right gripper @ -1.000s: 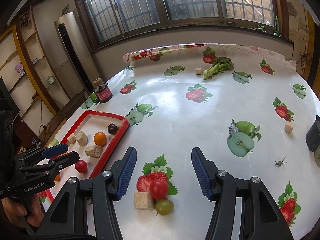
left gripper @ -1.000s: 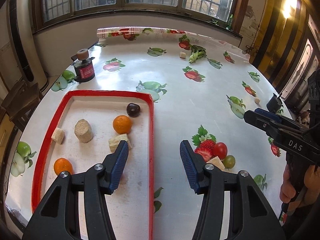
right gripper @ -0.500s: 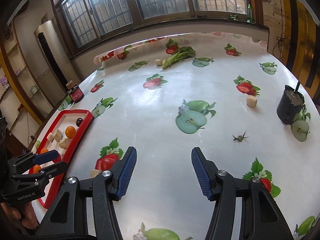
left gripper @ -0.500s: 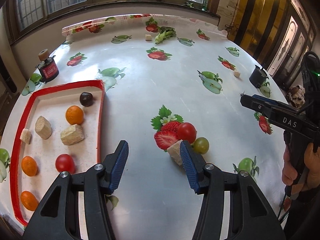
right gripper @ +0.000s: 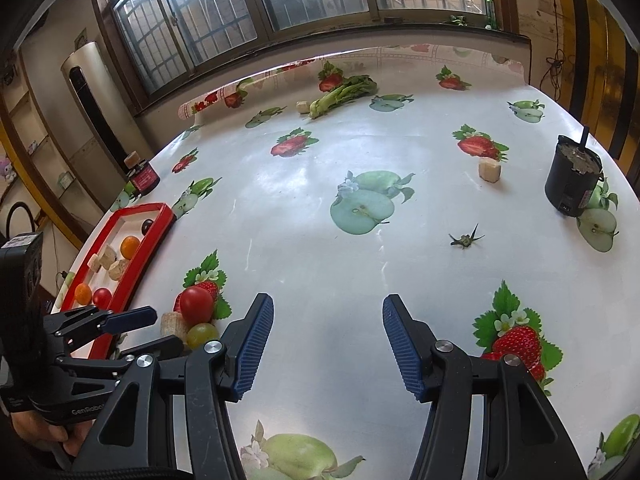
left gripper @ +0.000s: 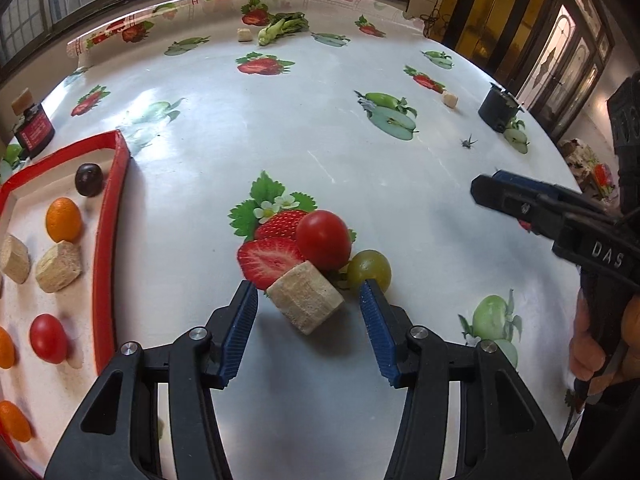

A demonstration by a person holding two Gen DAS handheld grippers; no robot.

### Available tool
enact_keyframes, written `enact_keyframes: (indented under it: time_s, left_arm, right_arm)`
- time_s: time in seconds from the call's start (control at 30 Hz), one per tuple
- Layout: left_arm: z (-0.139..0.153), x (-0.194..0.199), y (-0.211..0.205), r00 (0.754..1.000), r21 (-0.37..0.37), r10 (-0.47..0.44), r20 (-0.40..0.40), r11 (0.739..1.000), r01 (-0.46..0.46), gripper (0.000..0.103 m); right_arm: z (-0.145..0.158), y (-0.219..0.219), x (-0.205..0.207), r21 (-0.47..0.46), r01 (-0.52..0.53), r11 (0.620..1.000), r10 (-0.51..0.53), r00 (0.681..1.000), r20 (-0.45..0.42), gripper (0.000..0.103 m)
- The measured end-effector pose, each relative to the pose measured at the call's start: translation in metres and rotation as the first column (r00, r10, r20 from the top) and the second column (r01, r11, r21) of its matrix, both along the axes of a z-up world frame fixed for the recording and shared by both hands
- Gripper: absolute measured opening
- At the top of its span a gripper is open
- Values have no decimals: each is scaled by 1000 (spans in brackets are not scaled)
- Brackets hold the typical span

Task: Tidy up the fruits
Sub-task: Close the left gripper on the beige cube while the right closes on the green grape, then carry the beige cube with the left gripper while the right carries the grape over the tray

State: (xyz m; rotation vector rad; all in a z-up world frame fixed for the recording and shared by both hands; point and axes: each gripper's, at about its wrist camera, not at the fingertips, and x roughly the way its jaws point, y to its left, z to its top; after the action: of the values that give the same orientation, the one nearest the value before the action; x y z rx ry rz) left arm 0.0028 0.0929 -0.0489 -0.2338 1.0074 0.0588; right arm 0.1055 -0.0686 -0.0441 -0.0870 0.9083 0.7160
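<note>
- At far left, red-rimmed tray (left gripper: 105, 248) hard against the table's left edge, holding a dark grape (left gripper: 88, 179), kumquats (left gripper: 63, 219), tan blocks (left gripper: 59, 266) and a red cherry tomato (left gripper: 49, 338); little bare floor left inside.
- Just right of the tray rim, a strip of bare tablecloth (left gripper: 400, 184), then the left gripper (left gripper: 308, 312) angled steeply down, jaws closing around a tan cut block (left gripper: 305, 296), pads not yet touching it.
- Behind that block, touching it, a loose cherry tomato (left gripper: 323, 239) and green grape (left gripper: 369, 269).
- Farther right, wide bare cloth up to a small stem scrap (right gripper: 465, 239) and black canister (right gripper: 573, 184) near the right edge.
- Right gripper (right gripper: 328, 344) tilted down over bare cloth, jaws parted partway, gripping nothing.
</note>
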Motion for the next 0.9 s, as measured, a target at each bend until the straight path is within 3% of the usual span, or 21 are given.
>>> enact_keyframes:
  time_s: [0.03,0.17,0.43,0.6,0.9]
  left_arm:
    - [1,0,1,1000,-13,-4,6,1000,4,33]
    - [7,-6,7,1000,36,12,14,999,-13,33]
    - [24,-26,31,996,13,70,56,997,-71,34]
    - [30,-31,36,994,10,83,68,996,-84,34]
    - [43,-43,40,990,19,100,97,995,-103,34]
  right_arm:
    - [-2,3,-2,-1,-11,1000,11,1000,-6,59]
    - [-11,20,-17,-5,-68,998,68,997,-29,59]
    - [-30,71,-48,-31,-209,977,208,977,-49,58]
    - [-36,87,-54,-39,-252,967,249,967,-59,29]
    - [-17,82,-59,-33,-244,969,243,970,-19,29]
